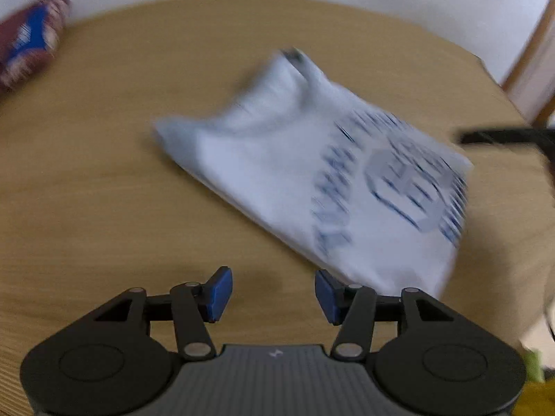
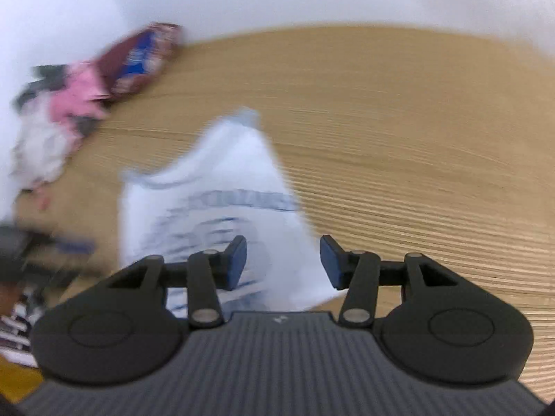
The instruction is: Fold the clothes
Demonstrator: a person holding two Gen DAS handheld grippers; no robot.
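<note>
The folded white T-shirt (image 1: 312, 173) lies flat on the wooden table (image 1: 104, 190), ahead and right of the left gripper (image 1: 273, 293) and just under the right gripper (image 2: 282, 260). Both sets of jaws stand apart, gripping nothing, though blur makes contact hard to judge; probably freed for the next garment from the pile (image 2: 69, 104) far left.

Left claw (image 1: 273, 293): jaws apart, nothing gripped, angled steeply downward. Right claw (image 2: 283, 261): jaws apart, nothing gripped, also angled downward. Both views are motion-blurred.
</note>
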